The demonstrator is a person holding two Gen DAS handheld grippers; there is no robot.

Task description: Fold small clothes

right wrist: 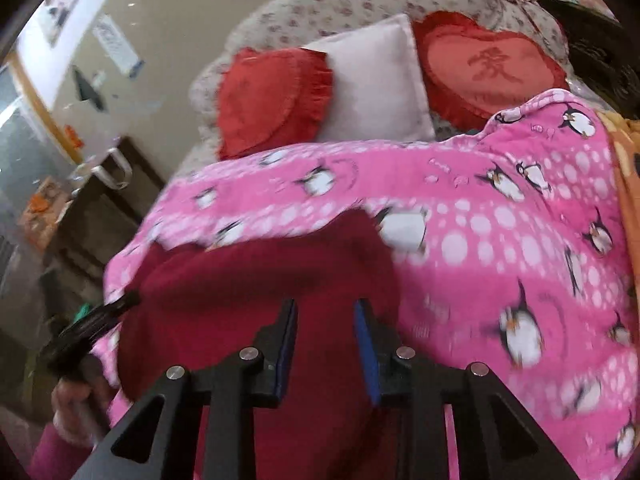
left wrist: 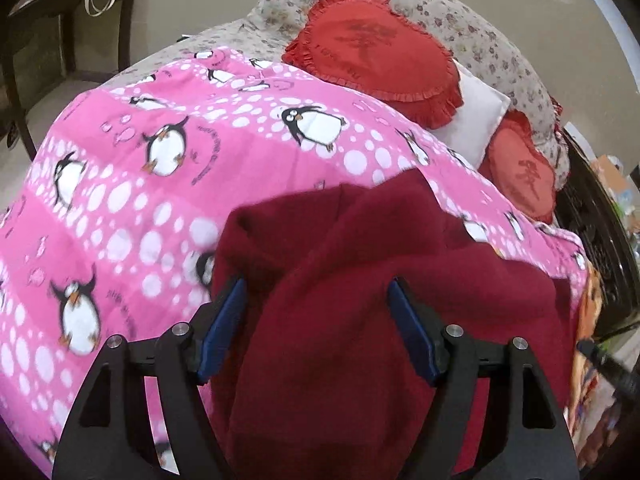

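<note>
The dark red garment [left wrist: 360, 280], a soft, light, limp knit on the pink blanket [left wrist: 140, 168], lies directly under the left gripper [left wrist: 316, 300] and right gripper [right wrist: 326, 320], both with jaws apart and empty; take it at an edge or corner
</note>
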